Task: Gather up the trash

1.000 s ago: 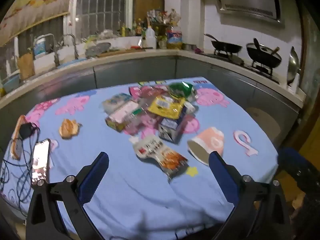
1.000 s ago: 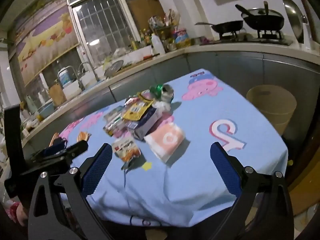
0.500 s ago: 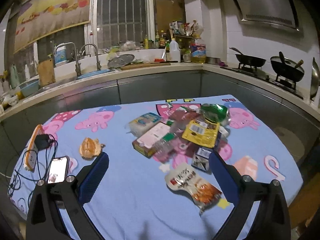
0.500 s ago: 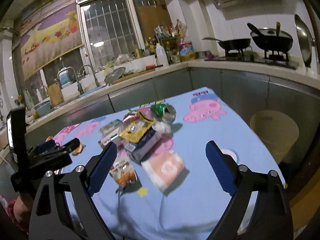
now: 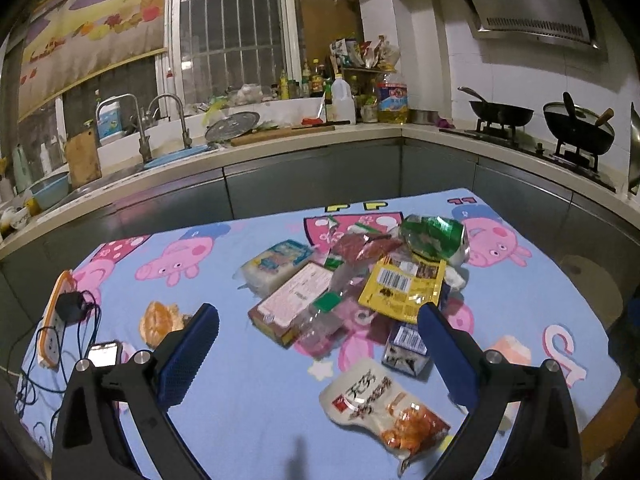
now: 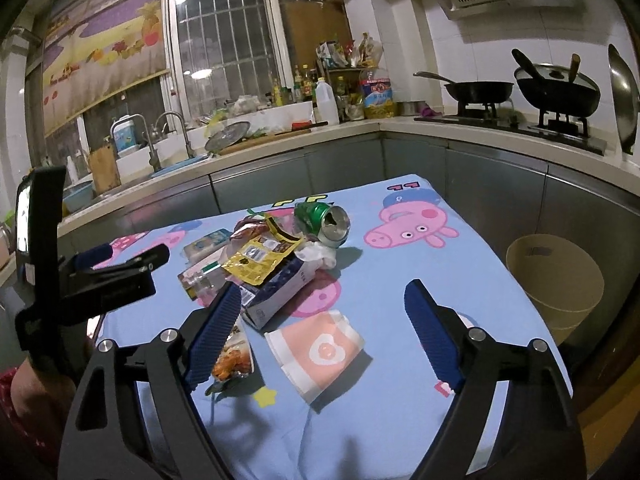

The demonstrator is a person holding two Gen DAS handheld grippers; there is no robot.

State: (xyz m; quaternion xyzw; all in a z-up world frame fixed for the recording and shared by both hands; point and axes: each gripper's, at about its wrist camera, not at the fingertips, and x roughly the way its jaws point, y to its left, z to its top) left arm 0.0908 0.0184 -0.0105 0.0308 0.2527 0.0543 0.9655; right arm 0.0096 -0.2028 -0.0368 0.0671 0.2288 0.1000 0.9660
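A heap of trash lies on the blue cartoon-pig tablecloth: a crushed green can, a yellow wrapper, a pink carton, a clear plastic bottle, a white snack pouch, a flattened pink paper cup and an orange peel. My left gripper is open and empty above the near table edge. My right gripper is open and empty, hovering over the pink cup. The left gripper also shows in the right wrist view.
A tan waste bin stands on the floor right of the table. A phone and a power strip with cables lie at the table's left end. Kitchen counters with a sink and woks ring the table.
Both grippers have drawn back and tilted up, so the table sits lower and farther in both views. Both stay open. The trash has not moved.
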